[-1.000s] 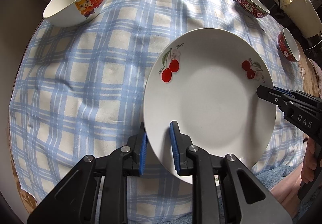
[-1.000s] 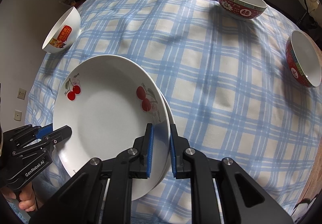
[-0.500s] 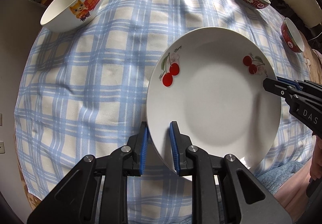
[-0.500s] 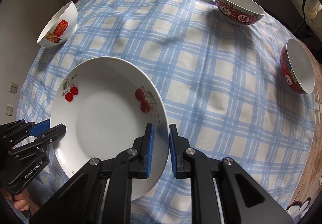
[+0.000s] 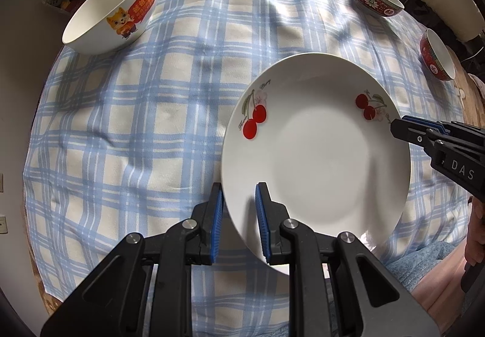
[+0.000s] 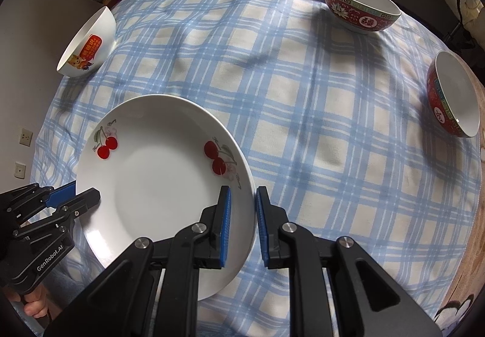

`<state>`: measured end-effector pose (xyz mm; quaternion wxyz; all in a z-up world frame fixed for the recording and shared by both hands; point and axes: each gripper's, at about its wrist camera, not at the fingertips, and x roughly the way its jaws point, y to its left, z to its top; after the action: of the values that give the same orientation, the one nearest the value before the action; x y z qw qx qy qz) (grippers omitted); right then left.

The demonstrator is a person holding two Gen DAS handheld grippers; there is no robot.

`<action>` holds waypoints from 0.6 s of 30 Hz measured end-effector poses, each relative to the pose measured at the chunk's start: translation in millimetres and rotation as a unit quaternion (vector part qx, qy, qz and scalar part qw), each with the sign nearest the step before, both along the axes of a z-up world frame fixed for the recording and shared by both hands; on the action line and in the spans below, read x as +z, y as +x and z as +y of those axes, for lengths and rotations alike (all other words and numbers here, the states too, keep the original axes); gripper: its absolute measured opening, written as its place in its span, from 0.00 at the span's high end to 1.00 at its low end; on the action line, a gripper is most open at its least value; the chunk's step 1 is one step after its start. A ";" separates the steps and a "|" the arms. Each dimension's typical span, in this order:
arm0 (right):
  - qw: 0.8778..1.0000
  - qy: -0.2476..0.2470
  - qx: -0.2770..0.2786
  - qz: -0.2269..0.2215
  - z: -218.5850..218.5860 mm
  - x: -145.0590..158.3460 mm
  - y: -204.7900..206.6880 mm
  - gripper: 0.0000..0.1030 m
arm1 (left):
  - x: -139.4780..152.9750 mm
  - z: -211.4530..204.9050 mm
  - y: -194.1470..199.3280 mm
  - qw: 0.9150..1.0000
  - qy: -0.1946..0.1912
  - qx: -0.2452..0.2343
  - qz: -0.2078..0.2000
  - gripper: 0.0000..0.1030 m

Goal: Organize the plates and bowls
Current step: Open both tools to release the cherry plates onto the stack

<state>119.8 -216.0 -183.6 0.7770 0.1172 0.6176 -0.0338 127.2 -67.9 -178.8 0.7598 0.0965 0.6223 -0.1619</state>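
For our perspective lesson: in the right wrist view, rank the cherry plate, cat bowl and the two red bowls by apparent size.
1. cherry plate, nearest the camera
2-3. Two red bowls, too alike to rank
4. cat bowl

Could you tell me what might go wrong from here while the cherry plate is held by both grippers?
1. The left gripper and right gripper pinch only the cherry plate rim; it might slip or tilt.
2. The wrinkled checked tablecloth could let it settle unevenly.
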 end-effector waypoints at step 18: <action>0.998 0.023 -0.003 -0.056 -1.5 28.3 26.6 0.30 | 50.0 38.7 24.0 0.997 -0.008 0.033 -0.063 0.33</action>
<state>146.4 -217.5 -155.3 0.8075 0.1385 0.5732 -0.0158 151.2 -29.2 -128.9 0.8034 0.0794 0.5744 -0.1353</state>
